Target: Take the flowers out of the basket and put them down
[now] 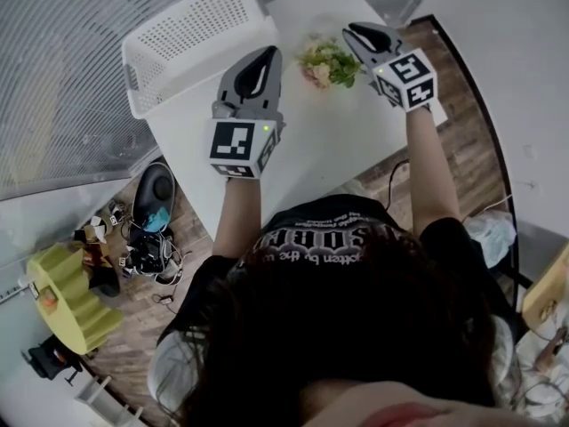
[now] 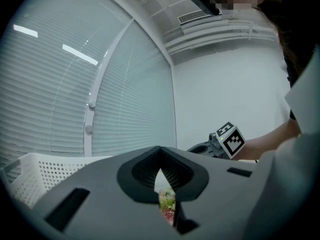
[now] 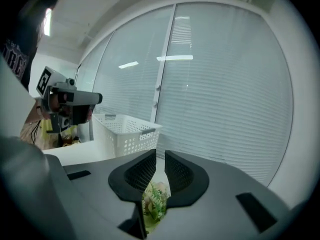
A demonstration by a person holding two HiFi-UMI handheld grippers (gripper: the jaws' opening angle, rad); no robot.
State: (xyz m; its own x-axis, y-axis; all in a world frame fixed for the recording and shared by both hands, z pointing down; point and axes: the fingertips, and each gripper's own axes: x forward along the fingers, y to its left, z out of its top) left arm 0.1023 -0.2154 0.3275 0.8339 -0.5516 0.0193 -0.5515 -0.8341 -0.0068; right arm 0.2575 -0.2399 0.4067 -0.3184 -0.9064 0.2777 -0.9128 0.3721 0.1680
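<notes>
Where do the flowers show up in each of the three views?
Head view: flowers on the white table, top centre, right of the basket.
Left gripper view: flowers bottom centre, glimpsed beyond the jaw gap.
Right gripper view: flowers bottom centre, beyond the jaw gap.
Shared landmark: the basket, at left in both gripper views.
</notes>
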